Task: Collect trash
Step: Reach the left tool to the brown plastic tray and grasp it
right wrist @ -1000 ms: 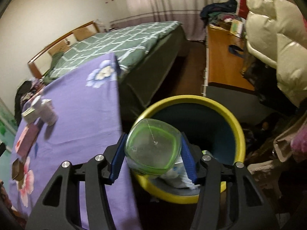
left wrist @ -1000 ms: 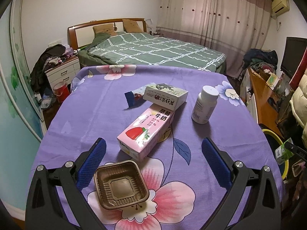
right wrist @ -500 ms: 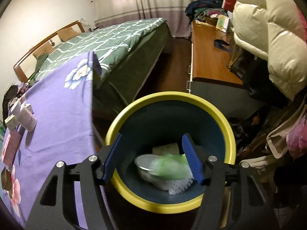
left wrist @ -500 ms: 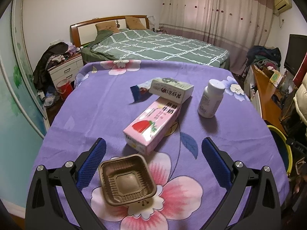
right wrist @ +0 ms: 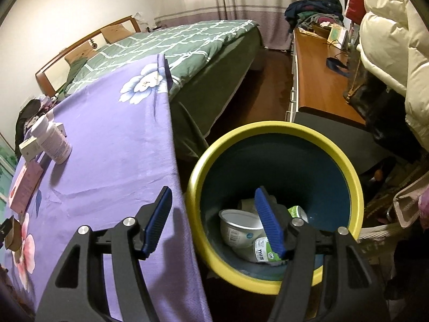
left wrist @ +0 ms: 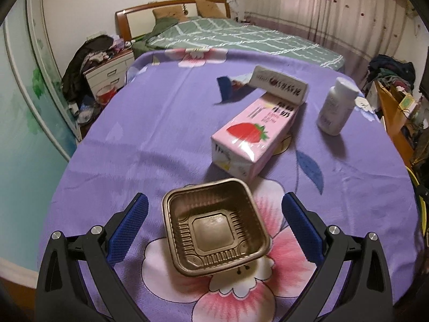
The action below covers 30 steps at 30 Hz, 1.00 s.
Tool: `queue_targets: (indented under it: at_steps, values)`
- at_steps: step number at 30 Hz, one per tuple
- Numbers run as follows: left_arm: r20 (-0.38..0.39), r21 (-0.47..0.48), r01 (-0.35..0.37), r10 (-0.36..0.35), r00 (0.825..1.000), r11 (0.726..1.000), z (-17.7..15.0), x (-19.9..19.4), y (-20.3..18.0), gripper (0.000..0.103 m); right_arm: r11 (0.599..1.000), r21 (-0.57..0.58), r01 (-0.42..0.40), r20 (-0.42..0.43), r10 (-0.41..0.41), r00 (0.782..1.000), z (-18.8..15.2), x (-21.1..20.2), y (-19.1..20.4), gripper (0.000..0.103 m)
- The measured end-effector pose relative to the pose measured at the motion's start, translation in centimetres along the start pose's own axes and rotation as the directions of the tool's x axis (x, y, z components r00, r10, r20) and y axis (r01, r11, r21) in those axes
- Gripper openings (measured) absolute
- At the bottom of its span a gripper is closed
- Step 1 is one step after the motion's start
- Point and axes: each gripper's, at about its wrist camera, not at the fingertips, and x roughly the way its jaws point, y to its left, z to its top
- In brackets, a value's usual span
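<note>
Left wrist view: the left hand-held gripper (left wrist: 214, 214) gapes around the brown tray (left wrist: 214, 226); pink carton (left wrist: 254, 136) beyond. Only the right view shows the bin (right wrist: 273, 204), right hand-held gripper (right wrist: 213, 209) open, probably cups inside.

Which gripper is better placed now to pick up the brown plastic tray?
Left. The open left gripper already brackets the brown plastic tray on the purple tablecloth. The right gripper is open and empty, straddling the rim of the yellow trash bin.

A bed (left wrist: 241, 36) with a green checked cover and wooden headboard (left wrist: 171, 8) stands against the pale wall. Pinkish curtains (left wrist: 335, 13) hang behind it, and a white nightstand (left wrist: 110, 69) sits beside it. A wooden desk (right wrist: 319, 72) lines the dark floor (right wrist: 262, 91).
</note>
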Motion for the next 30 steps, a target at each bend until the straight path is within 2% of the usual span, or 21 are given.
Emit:
queue_targets:
  at_steps: [4, 6, 8, 10, 19, 25, 30]
  values:
    - [-0.032, -0.017, -0.019, 0.018, 0.999, 1.0, -0.2, 1.2, 0.6, 0.098, 1.0, -0.001, -0.006, -0.011, 0.006, 1.0, -0.1, 0.3, 0.2, 0.061]
    - [-0.042, -0.031, -0.019, 0.017, 0.999, 0.999, -0.1, 1.7, 0.9, 0.094, 1.0, -0.002, -0.011, -0.013, 0.011, 1.0, -0.1, 0.3, 0.3, 0.062]
    - [-0.053, -0.039, -0.016, 0.013, 0.999, 0.999, -0.1, 2.0, 1.1, 0.082, 1.0, -0.002, -0.015, -0.016, 0.015, 1.0, -0.2, 0.4, 0.4, 0.062]
    - [-0.061, -0.049, -0.004, 0.001, 0.998, 0.999, -0.2, 2.3, 1.2, 0.075, 1.0, -0.005, -0.019, -0.019, 0.018, 1.0, -0.2, 0.5, 0.5, 0.062]
    - [-0.056, -0.009, 0.025, -0.026, 0.998, 1.0, -0.4, 1.2, -0.2, 0.072, 1.0, 0.003, -0.026, -0.014, 0.026, 1.0, -0.3, 0.3, 0.3, 0.062]
    - [-0.051, 0.06, 0.108, -0.105, 0.993, 0.992, -0.9, -0.7, -3.9, 0.072, 0.999, 0.019, -0.034, -0.008, 0.034, 0.999, -0.4, 0.0, -0.9, 0.062]
    - [-0.057, 0.154, 0.206, -0.199, 0.978, 0.966, -0.6, -1.9, -9.2, 0.072, 0.999, 0.047, -0.023, 0.009, 0.023, 1.0, -0.8, -1.1, -3.0, 0.062]
